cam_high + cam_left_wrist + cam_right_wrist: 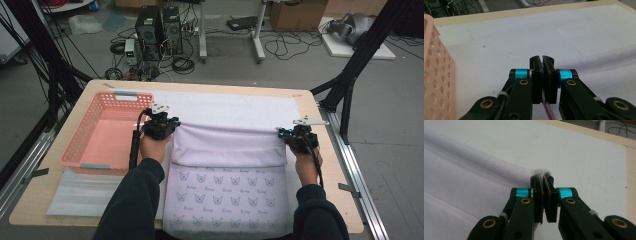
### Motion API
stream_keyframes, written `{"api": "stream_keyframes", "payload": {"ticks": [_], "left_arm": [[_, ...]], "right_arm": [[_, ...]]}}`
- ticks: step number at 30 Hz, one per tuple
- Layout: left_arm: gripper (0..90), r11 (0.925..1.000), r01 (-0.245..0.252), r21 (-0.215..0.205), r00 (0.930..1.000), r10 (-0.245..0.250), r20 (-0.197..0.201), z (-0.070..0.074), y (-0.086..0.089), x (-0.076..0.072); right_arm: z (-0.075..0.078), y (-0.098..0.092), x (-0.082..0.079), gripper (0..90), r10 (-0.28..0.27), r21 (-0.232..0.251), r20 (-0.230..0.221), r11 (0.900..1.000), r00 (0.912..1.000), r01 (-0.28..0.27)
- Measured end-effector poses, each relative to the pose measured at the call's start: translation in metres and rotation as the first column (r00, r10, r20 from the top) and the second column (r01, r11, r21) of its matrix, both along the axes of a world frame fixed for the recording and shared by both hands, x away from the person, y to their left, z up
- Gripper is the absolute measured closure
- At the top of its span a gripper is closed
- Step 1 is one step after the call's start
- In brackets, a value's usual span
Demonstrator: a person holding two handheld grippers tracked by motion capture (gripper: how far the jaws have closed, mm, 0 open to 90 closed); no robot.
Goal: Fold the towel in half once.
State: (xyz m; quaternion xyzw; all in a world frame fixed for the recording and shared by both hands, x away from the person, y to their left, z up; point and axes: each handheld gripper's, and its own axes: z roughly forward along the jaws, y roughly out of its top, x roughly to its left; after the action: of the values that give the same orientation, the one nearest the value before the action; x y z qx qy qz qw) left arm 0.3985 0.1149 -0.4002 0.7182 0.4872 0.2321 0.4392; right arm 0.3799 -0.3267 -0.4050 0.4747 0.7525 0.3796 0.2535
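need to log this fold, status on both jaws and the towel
Left gripper and right gripper both shut on the towel, one corner each. Far edge lifted and folded back over the printed half. Pink basket beside the left gripper, not in the way.

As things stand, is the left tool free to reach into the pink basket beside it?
Probably not yet. The pink basket sits right beside the left tool with nothing between them, but that tool is shut on a corner of the lilac towel, as is the right tool.
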Motion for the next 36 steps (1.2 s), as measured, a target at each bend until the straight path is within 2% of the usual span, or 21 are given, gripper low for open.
{"api": "stream_keyframes", "payload": {"ticks": [1,2,3,4,7,9,11,13,15,16,18,19,21,22,23,25,27,28,30,34,36], "left_arm": [[71.1,0.9997,0.002,-0.023,1.0,-0.002,0.002,-0.001,0.0,-0.001],[60.2,0.9987,0.016,-0.048,0.9999,-0.016,0.003,-0.002,0.001,-0.002],[58.2,0.997,0.043,-0.064,0.9991,-0.043,0.003,-0.002,0.001,-0.005],[57.6,0.9959,0.061,-0.067,0.9982,-0.06,0.007,-0.003,0.001,-0.009],[54.9,0.9909,0.118,-0.064,0.9928,-0.119,-0.012,-0.008,0.001,-0.019],[53.9,0.9852,0.169,-0.03,0.9835,-0.17,-0.061,-0.011,-0.001,-0.024],[51.7,0.98,0.198,-0.025,0.9788,-0.199,-0.05,-0.015,-0.003,-0.033],[52.1,0.9725,0.233,0.001,0.971,-0.232,-0.056,-0.017,-0.005,-0.042],[52.1,0.9694,0.246,0.0,0.9675,-0.245,-0.063,-0.022,-0.004,-0.048],[51.9,0.9703,0.242,0.002,0.968,-0.241,-0.069,-0.024,-0.003,-0.051],[51.6,0.9685,0.249,-0.012,0.9642,-0.249,-0.091,-0.028,-0.002,-0.054],[52.1,0.9664,0.257,-0.013,0.9624,-0.257,-0.089,-0.03,-0.002,-0.057],[59.0,0.9571,0.29,0.004,0.9514,-0.287,-0.111,-0.035,-0.003,-0.061],[70.2,0.9502,0.31,0.035,0.9443,-0.303,-0.128,-0.037,-0.004,-0.063],[81.0,0.9491,0.312,0.039,0.9444,-0.306,-0.12,-0.039,-0.005,-0.066],[84.2,0.947,0.319,0.038,0.9446,-0.314,-0.095,-0.039,-0.004,-0.072],[84.5,0.9479,0.318,0.021,0.9468,-0.316,-0.061,-0.039,-0.001,-0.079],[84.5,0.9502,0.312,0.006,0.9493,-0.311,-0.045,-0.039,0.001,-0.083],[84.1,0.9495,0.313,-0.017,0.9495,-0.314,-0.012,-0.037,0.007,-0.092],[83.0,0.9429,0.332,-0.023,0.9429,-0.331,0.034,-0.035,0.016,-0.11],[83.0,0.9423,0.332,-0.039,0.9427,-0.331,0.043,-0.033,0.018,-0.116]], "right_arm": [[-0.002,0.002,0.002,84.9,0.007,0.007,-0.011,1.0,0.9999,-0.007],[-0.005,0.003,0.003,75.5,-0.001,0.016,-0.03,1.0,0.9995,0.001],[-0.008,0.003,0.004,60.4,-0.009,0.039,-0.046,0.999,0.9989,0.011],[-0.009,0.003,0.003,55.2,-0.021,0.05,-0.056,0.998,0.9982,0.024],[-0.012,-0.002,-0.006,49.8,-0.039,0.069,-0.044,0.997,0.9983,0.042],[-0.013,-0.007,-0.013,49.6,-0.02,0.104,-0.056,0.994,0.9982,0.025],[-0.015,-0.01,-0.021,48.6,0.039,0.137,-0.082,0.99,0.9959,-0.027],[-0.02,-0.011,-0.03,49.8,0.095,0.145,-0.119,0.986,0.9883,-0.078],[-0.025,-0.013,-0.038,52.7,0.125,0.144,-0.133,0.984,0.9833,-0.105],[-0.028,-0.014,-0.041,53.5,0.128,0.143,-0.141,0.984,0.9817,-0.108],[-0.033,-0.014,-0.045,57.9,0.133,0.134,-0.153,0.985,0.9792,-0.113],[-0.035,-0.014,-0.046,62.1,0.132,0.134,-0.154,0.985,0.9792,-0.111],[-0.037,-0.013,-0.048,70.8,0.139,0.121,-0.149,0.985,0.9789,-0.122],[-0.037,-0.013,-0.048,81.2,0.146,0.115,-0.142,0.985,0.9789,-0.13],[-0.036,-0.013,-0.05,85.2,0.157,0.115,-0.137,0.983,0.9782,-0.141],[-0.034,-0.012,-0.056,86.2,0.17,0.119,-0.122,0.981,0.9778,-0.156],[-0.033,-0.011,-0.064,86.3,0.203,0.127,-0.121,0.974,0.9716,-0.188],[-0.033,-0.011,-0.069,86.3,0.218,0.114,-0.112,0.972,0.9694,-0.206],[-0.033,-0.011,-0.079,86.2,0.237,0.108,-0.106,0.968,0.9659,-0.225],[-0.033,-0.015,-0.099,86.1,0.263,0.13,-0.079,0.959,0.9617,-0.251],[-0.031,-0.015,-0.108,86.1,0.272,0.137,-0.077,0.956,0.9592,-0.26]]}}
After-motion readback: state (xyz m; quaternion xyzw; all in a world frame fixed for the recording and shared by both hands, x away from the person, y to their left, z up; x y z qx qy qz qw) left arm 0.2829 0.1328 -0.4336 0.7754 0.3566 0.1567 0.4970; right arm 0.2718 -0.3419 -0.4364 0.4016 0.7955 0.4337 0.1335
